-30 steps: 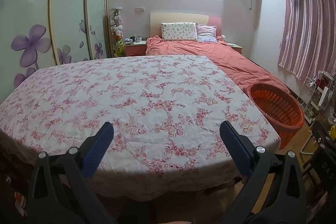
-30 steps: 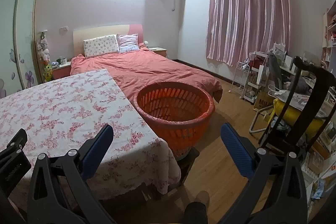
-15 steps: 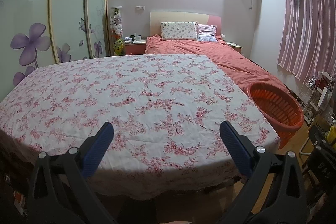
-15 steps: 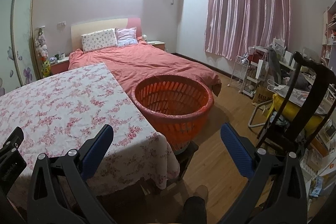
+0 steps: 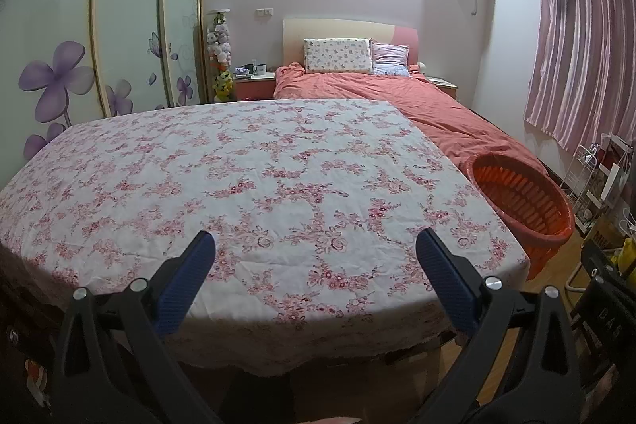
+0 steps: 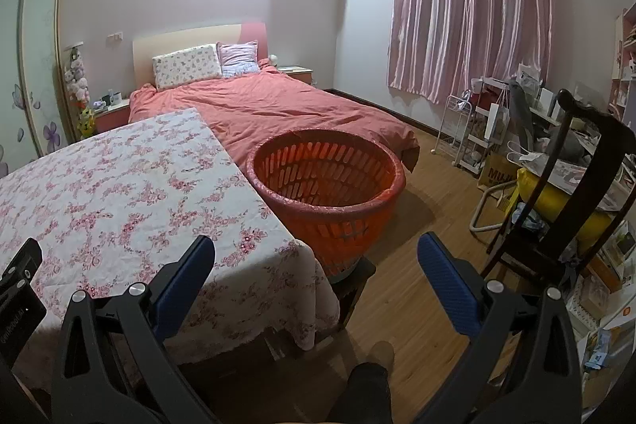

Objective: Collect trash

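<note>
- Left gripper: black plastic frame, blue ribbed pads, silver screws.
- Right gripper: same black frame, blue pads, silver screws.

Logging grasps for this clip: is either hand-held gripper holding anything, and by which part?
Nothing is held. The left hand-held gripper and right hand-held gripper both stand open, with nothing between their fingers.

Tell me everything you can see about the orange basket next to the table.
The basket is round, orange and looks like plastic, with slotted walls and a thick rolled rim. It stands upright and looks empty, raised on a dark low stand off the wood floor. It sits just past the table's right edge, at the foot of the bed. Neither tool touches it.
</note>
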A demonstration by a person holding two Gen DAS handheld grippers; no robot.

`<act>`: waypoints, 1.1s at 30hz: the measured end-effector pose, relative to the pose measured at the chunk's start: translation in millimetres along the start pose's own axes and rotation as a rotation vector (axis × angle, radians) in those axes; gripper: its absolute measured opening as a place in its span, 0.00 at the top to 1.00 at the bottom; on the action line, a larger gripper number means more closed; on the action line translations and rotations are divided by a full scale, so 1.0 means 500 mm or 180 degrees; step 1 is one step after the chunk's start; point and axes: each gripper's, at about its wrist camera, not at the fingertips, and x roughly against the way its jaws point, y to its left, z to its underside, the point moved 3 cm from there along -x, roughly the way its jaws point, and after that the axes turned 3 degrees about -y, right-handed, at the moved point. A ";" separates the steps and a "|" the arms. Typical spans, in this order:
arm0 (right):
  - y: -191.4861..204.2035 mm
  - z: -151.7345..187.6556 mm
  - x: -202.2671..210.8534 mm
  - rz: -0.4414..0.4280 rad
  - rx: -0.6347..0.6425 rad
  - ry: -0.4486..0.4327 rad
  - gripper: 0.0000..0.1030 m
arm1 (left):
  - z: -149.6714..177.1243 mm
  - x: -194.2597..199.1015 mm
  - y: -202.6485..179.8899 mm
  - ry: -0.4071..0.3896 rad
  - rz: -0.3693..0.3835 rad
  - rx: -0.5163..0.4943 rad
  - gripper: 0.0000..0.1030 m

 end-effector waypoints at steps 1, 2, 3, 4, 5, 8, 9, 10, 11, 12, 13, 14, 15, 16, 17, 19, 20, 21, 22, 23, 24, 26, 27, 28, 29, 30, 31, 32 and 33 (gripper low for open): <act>0.000 0.000 0.001 -0.0001 0.0001 -0.0004 0.02 | 0.000 -0.001 0.000 0.0000 0.0006 0.0000 0.04; 0.000 -0.001 -0.001 0.0000 0.0000 -0.0002 0.02 | 0.000 0.000 0.000 -0.0001 0.0008 -0.0002 0.04; 0.000 -0.001 -0.001 -0.0005 0.0001 -0.0004 0.02 | 0.000 0.000 -0.001 -0.0002 0.0010 -0.0003 0.04; -0.001 -0.002 -0.001 -0.0009 0.0000 -0.0006 0.02 | 0.000 0.000 0.000 -0.0001 0.0013 -0.0001 0.04; -0.001 -0.002 -0.001 -0.0011 0.0001 -0.0007 0.02 | 0.000 0.000 -0.001 -0.0001 0.0017 -0.0001 0.04; 0.000 -0.003 0.000 -0.0022 0.0005 -0.0006 0.02 | 0.000 0.000 -0.002 0.0001 0.0021 -0.0002 0.04; 0.000 -0.004 0.000 -0.0023 0.0005 -0.0006 0.02 | -0.001 0.000 -0.002 0.0001 0.0020 -0.0002 0.04; 0.000 -0.003 0.000 -0.0021 0.0003 -0.0005 0.02 | -0.001 -0.001 -0.001 0.0001 0.0018 -0.0002 0.04; 0.001 -0.003 0.000 -0.0021 0.0003 -0.0005 0.02 | 0.000 0.000 -0.002 0.0002 0.0019 -0.0002 0.04; 0.001 -0.003 0.000 -0.0022 0.0006 -0.0004 0.02 | 0.000 0.000 -0.002 0.0002 0.0018 -0.0002 0.04; 0.001 -0.003 0.000 -0.0023 0.0005 -0.0004 0.02 | 0.000 0.000 -0.003 0.0002 0.0017 -0.0002 0.04; 0.001 -0.004 0.000 -0.0023 0.0005 -0.0002 0.02 | -0.001 0.000 -0.002 0.0001 0.0018 -0.0002 0.04; 0.001 -0.003 0.000 -0.0021 0.0005 -0.0004 0.02 | -0.001 0.000 -0.002 0.0001 0.0018 -0.0002 0.04; 0.001 -0.003 0.000 -0.0021 0.0005 -0.0006 0.02 | 0.000 0.000 -0.003 0.0000 0.0019 -0.0001 0.04; 0.001 -0.003 0.000 -0.0020 0.0005 -0.0007 0.02 | -0.001 0.000 -0.002 0.0000 0.0018 0.0000 0.04; 0.001 -0.004 0.000 -0.0021 0.0005 -0.0008 0.02 | 0.000 0.000 -0.003 0.0000 0.0019 0.0000 0.04; 0.001 -0.004 0.000 -0.0022 0.0006 -0.0009 0.02 | -0.001 0.000 -0.002 0.0000 0.0017 0.0000 0.04; 0.001 -0.004 0.000 -0.0021 0.0005 -0.0010 0.02 | -0.001 0.000 -0.002 0.0001 0.0017 0.0000 0.04; 0.001 -0.004 0.000 -0.0022 0.0004 -0.0008 0.02 | -0.001 0.000 -0.002 0.0001 0.0018 0.0000 0.04; 0.001 -0.004 -0.001 -0.0024 0.0003 -0.0009 0.02 | 0.000 0.001 -0.003 0.0001 0.0018 -0.0001 0.04; 0.001 -0.004 -0.001 -0.0024 0.0003 -0.0009 0.02 | -0.001 0.000 -0.003 0.0000 0.0015 -0.0001 0.04; 0.001 -0.003 0.000 -0.0023 0.0003 -0.0008 0.02 | -0.001 0.000 -0.003 -0.0001 0.0016 -0.0001 0.04; 0.001 -0.003 0.000 -0.0023 0.0003 -0.0008 0.02 | -0.001 0.000 -0.002 -0.0001 0.0016 -0.0001 0.04; 0.002 -0.004 0.000 -0.0027 0.0002 -0.0008 0.02 | -0.001 0.000 -0.002 0.0000 0.0016 -0.0001 0.04; 0.002 -0.003 -0.001 -0.0029 0.0004 -0.0009 0.02 | -0.001 0.000 -0.003 0.0000 0.0017 -0.0001 0.04; 0.003 -0.004 -0.001 -0.0032 0.0005 -0.0011 0.02 | 0.000 0.000 -0.003 0.0000 0.0016 -0.0002 0.04; 0.004 -0.005 -0.001 -0.0036 0.0005 -0.0011 0.02 | 0.000 0.000 -0.003 0.0001 0.0016 -0.0002 0.04; 0.003 -0.005 -0.001 -0.0040 0.0006 -0.0011 0.02 | -0.001 0.000 -0.003 0.0001 0.0017 -0.0001 0.04; 0.003 -0.004 -0.001 -0.0039 0.0006 -0.0011 0.02 | 0.000 0.000 -0.003 0.0003 0.0017 -0.0002 0.04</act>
